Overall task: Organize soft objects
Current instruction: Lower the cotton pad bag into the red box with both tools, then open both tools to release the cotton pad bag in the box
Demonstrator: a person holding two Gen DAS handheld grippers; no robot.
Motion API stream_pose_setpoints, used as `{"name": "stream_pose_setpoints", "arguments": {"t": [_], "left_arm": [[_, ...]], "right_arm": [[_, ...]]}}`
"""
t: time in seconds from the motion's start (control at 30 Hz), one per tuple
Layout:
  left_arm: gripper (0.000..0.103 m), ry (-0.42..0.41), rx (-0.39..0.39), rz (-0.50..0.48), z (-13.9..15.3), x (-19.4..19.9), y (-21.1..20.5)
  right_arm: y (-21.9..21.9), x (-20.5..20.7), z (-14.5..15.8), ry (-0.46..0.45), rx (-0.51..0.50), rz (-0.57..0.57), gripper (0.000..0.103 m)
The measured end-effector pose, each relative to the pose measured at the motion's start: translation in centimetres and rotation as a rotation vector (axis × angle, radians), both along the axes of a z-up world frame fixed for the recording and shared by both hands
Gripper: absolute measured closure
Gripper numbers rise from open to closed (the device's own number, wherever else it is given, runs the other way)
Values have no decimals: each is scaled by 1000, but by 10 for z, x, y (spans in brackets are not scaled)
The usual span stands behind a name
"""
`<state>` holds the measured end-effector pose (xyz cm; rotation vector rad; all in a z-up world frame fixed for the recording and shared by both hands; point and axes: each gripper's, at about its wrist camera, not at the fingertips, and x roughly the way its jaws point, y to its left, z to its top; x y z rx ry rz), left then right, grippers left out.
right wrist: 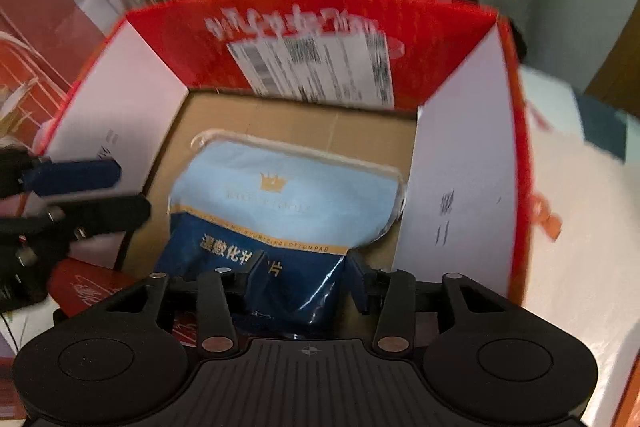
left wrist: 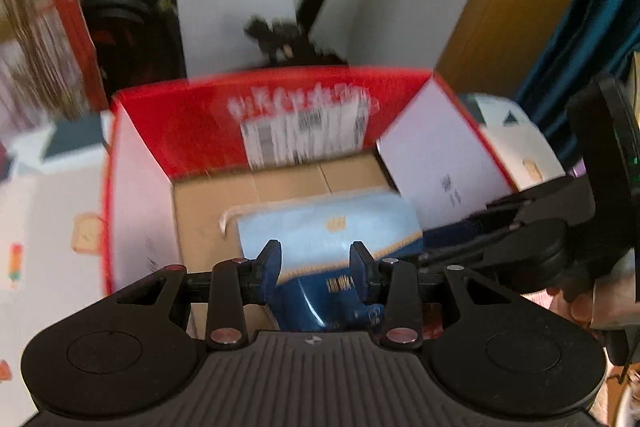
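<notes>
With the right gripper point(right wrist: 306, 277) seemingly loose around the soft blue plastic cotton-pad pouch point(right wrist: 288, 195), it could slump against the red cardboard box point(right wrist: 460, 163) wall

Dim, warm indoor light, no clear source. Heavy motion blur in both views, worst on the box point(left wrist: 272, 115) label point(right wrist: 316, 67) and print. Sharp only on the near black bodies. Fisheye bending at the edges; dark corners.

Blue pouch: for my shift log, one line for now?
blue pouch in red box | right gripper straddles it, grip unclear | left gripper open
</notes>
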<state>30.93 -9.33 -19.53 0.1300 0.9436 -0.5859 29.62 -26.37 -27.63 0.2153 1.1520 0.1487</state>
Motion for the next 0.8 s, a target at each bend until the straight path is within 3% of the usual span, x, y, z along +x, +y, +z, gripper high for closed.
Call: {"name": "stream_pose_setpoints", "arguments": {"t": [0.17,0.3,0.37,0.47,0.6,0.7,0.8], "left_arm": [[63,-172,-38,63,24,-28,15],[63,-254,-127,138,28,-58,34],[63,-286,-135,169,26,-73,39],[63,-283,-163,207,22,-92,49],[63,-236,-180,254,14,-108,59],[63,-215,-189,258,7,-120,64],[63,-202,-189,224,1,-134,64]], "right_arm": [[2,-24,32,-183,-42,30,53],[1,-56,52,-355,-61,61,49],[-2,-74,58,-427,-46,59,47],[-7,-101,63,-525,-14,51,43],[-12,-130,67,-628,20,24,15],[-18,-148,67,-669,82,-14,12],[-17,-162,63,-683,67,-22,6]]}}
